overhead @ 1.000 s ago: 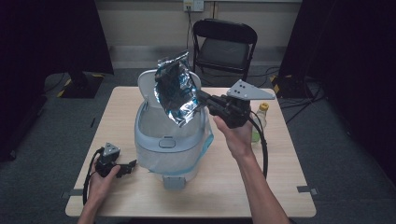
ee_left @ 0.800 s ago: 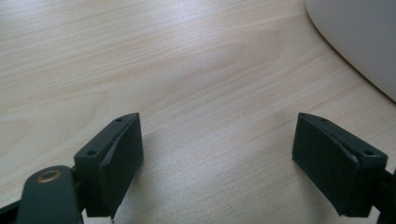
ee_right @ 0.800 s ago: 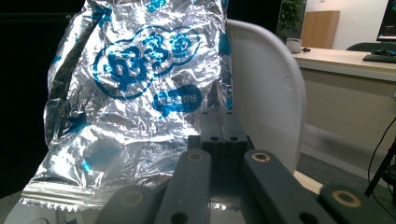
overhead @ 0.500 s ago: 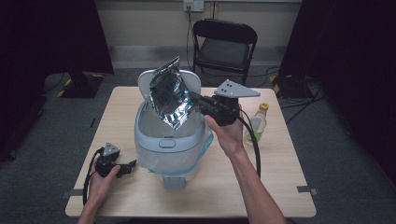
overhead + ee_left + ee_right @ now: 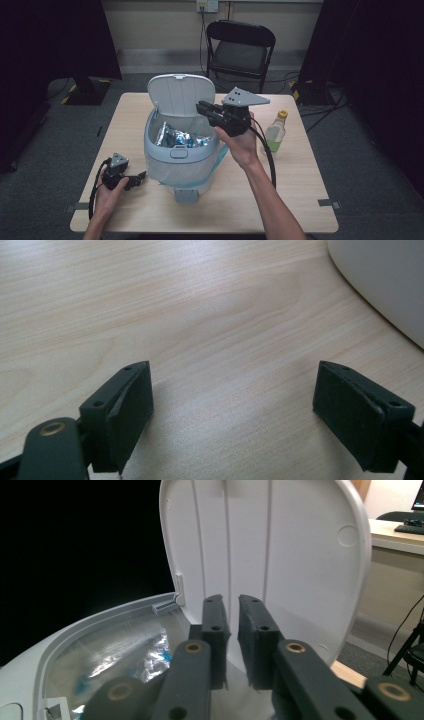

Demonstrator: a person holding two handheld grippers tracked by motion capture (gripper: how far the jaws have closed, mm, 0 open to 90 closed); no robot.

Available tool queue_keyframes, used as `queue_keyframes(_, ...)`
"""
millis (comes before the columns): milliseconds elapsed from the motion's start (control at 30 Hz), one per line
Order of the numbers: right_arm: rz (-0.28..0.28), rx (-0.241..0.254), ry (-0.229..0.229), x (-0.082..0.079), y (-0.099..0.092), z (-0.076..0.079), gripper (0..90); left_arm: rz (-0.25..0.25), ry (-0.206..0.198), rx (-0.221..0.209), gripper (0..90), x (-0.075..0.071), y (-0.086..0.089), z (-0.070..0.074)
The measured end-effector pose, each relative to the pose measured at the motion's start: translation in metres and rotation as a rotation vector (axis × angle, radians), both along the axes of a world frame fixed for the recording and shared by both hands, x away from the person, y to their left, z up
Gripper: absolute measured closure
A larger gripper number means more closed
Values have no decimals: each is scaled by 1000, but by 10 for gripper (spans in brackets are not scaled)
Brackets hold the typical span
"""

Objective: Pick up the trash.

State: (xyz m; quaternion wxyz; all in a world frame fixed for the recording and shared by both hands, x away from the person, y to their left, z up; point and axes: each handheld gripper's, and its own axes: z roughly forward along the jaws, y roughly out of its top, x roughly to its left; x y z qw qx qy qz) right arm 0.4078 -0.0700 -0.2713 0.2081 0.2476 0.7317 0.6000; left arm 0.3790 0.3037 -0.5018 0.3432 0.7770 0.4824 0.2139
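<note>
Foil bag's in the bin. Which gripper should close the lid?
Right, probably. The right gripper hangs over the bin, right by its upright lid, jaws slightly apart and empty. The left gripper rests open on the table, low beside the bin.

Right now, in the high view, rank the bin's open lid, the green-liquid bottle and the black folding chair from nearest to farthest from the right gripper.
1. Open lid: just left of the right gripper, upright behind the bin.
2. Bottle: to its right, standing on the table.
3. Folding chair: beyond the table's far edge.
</note>
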Motion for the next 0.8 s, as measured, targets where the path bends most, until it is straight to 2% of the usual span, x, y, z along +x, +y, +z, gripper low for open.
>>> queue_keyframes(100,6,16,5,0,-2,1,792,0,0,0,159,0,0,0)
queue_keyframes(267,18,16,21,0,-4,-2,747,0,0,0,158,0,0,0)
queue_keyframes(400,25,24,20,0,-8,-5,759,0,0,0,159,0,0,0)
queue_keyframes(633,8,32,31,0,-22,-6,735,0,0,0,159,0,0,0)
queue_keyframes(800,-12,38,41,1,-35,-8,772,1,-1,-1,159,0,0,0)
